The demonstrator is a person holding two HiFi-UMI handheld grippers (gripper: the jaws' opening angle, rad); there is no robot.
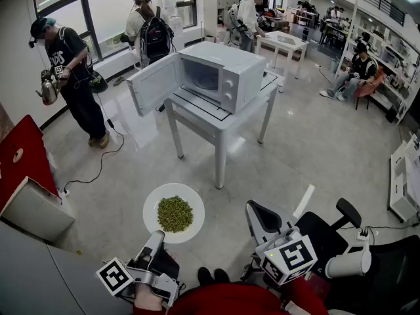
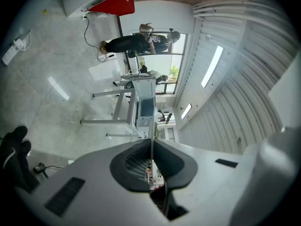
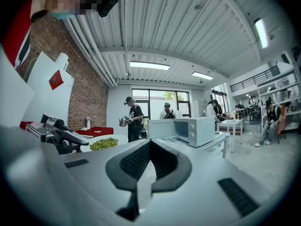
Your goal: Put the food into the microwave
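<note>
A white plate (image 1: 157, 195) heaped with green peas (image 1: 174, 214) hangs level above the floor in the head view. My left gripper (image 1: 157, 237) is shut on its near rim. In the left gripper view the rim shows as a thin line (image 2: 151, 126) pinched between the pads, and that gripper (image 2: 151, 147) looks rolled on its side. My right gripper (image 1: 261, 214) floats to the plate's right, shut and empty. The right gripper view shows its jaws (image 3: 148, 147) together, with the peas (image 3: 104, 143) off to the left. The white microwave (image 1: 220, 77) stands ahead with its door (image 1: 152, 84) swung open.
The microwave sits on a white table (image 1: 216, 120) with thin legs. A person holding a kettle (image 1: 72, 77) stands at left, and others stand behind the table. A red and white box (image 1: 26, 176) lies at left, a cable (image 1: 98, 163) crosses the floor, and a black chair (image 1: 328, 235) stands at right.
</note>
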